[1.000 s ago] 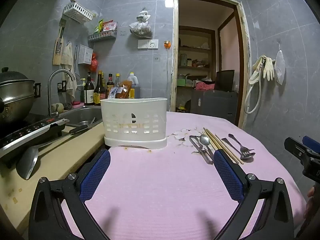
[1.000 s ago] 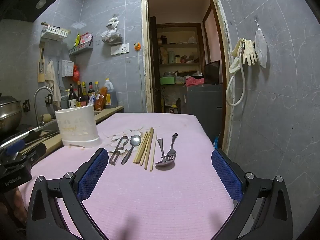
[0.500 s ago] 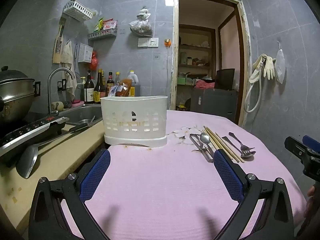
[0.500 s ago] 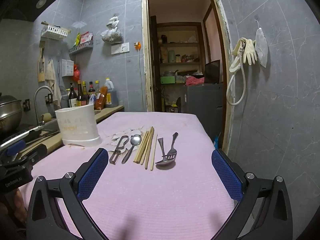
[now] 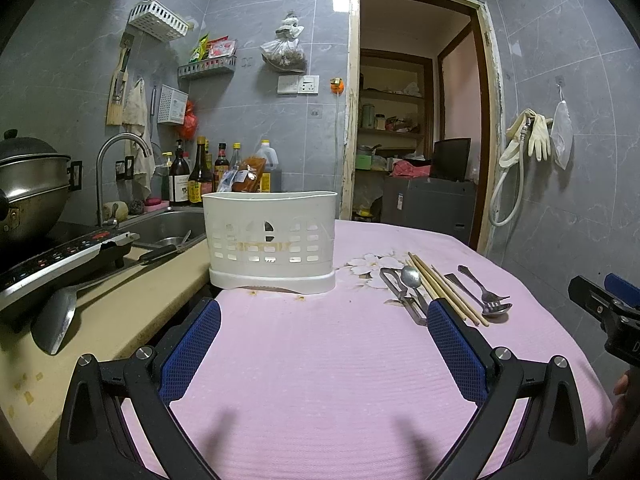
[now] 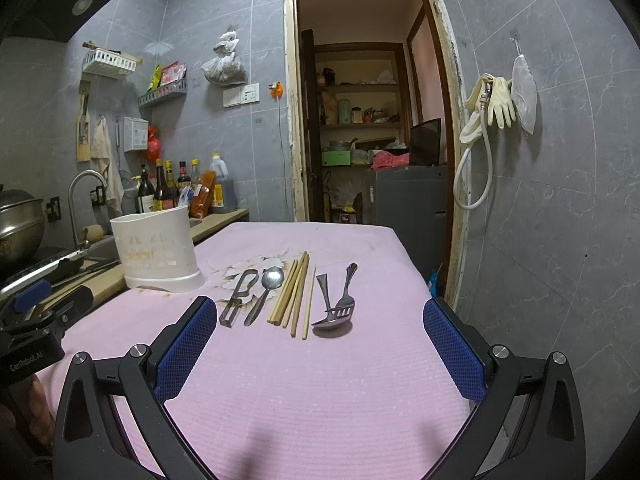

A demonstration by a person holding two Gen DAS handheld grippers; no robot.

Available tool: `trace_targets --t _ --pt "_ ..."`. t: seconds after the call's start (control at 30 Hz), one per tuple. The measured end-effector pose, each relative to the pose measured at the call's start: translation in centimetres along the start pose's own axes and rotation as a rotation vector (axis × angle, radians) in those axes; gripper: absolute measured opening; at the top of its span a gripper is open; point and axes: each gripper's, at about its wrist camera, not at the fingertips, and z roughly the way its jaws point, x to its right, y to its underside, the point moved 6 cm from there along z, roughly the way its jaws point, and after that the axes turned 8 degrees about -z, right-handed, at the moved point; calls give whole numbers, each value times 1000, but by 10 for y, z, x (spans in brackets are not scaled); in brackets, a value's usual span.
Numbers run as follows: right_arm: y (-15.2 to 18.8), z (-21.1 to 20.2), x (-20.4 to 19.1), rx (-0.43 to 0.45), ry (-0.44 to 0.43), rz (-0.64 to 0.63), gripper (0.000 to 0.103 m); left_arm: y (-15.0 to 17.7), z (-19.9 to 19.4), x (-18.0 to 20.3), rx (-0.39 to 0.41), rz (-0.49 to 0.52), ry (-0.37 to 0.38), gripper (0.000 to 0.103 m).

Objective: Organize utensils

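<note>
Little has changed: both tools, left (image 5: 324,334) and right (image 6: 320,332), stay apart and empty; the utensils (image 6: 288,296) lie untouched beside the holder (image 6: 154,252).

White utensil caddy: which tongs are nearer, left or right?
Left. The left tongs point straight at the white utensil caddy, just short of it. The right tongs face the chopsticks, with the caddy off to their left.
</note>
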Motion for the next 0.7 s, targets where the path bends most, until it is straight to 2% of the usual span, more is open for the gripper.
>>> trace_targets --t 0.7 --pt "0 1 -2 -3 0 0 103 0 -1 -1 0 -3 1 101"
